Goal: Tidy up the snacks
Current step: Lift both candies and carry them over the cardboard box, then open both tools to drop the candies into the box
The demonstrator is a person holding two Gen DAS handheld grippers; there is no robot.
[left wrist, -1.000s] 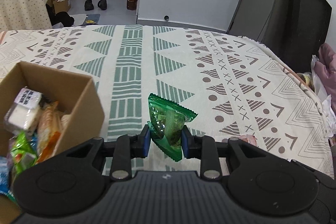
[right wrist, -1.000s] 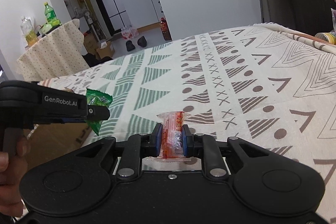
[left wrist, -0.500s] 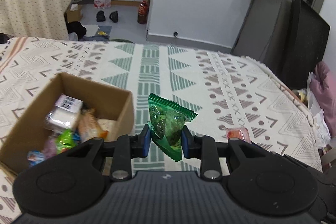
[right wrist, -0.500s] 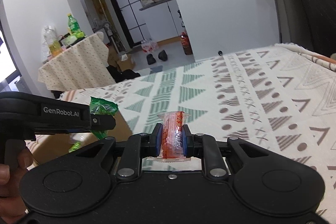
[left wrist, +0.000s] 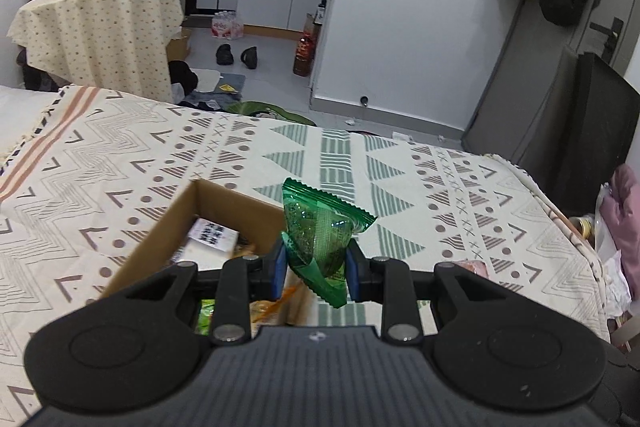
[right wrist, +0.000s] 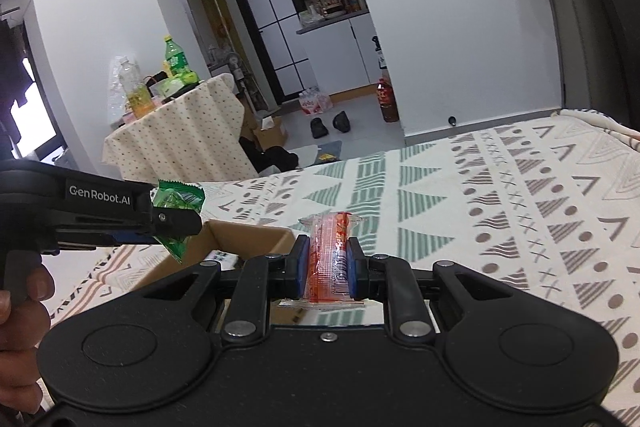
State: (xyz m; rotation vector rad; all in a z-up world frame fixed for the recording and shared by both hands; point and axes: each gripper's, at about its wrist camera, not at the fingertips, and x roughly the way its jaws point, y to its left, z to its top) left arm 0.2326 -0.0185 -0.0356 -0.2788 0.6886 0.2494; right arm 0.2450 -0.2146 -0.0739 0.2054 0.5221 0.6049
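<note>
Your left gripper (left wrist: 316,269) was clamped on a green snack packet (left wrist: 320,235), held upright above the near right corner of the cardboard box (left wrist: 176,223). Most of the box was hidden behind your gripper's black body; only its far wall, its left wall and a strip of its contents showed. Inside it you could make out a white packet with dark print (left wrist: 212,233), an orange wrapper (left wrist: 272,301) and a scrap of green wrapper (left wrist: 206,319); their labels were too small to read. A pinkish packet (left wrist: 472,267) lay on the patterned cloth (left wrist: 440,187) to the right of the box, largely cut off by the gripper.

Your right gripper (right wrist: 326,269) was pinching a red-and-clear snack packet (right wrist: 330,255), held in the air just right of the box (right wrist: 248,239). Its lower edge was partly hidden between the finger mounts.

Only the right wrist view showed your left gripper (right wrist: 176,223) from the side, with its lettered black body, the green packet (right wrist: 178,203) sticking out above and below its tip, and your left hand (right wrist: 20,319) on the handle at the frame's edge. That view showed merely the box's far right corner. Only the left wrist view showed the box's contents and the pinkish packet.
</note>
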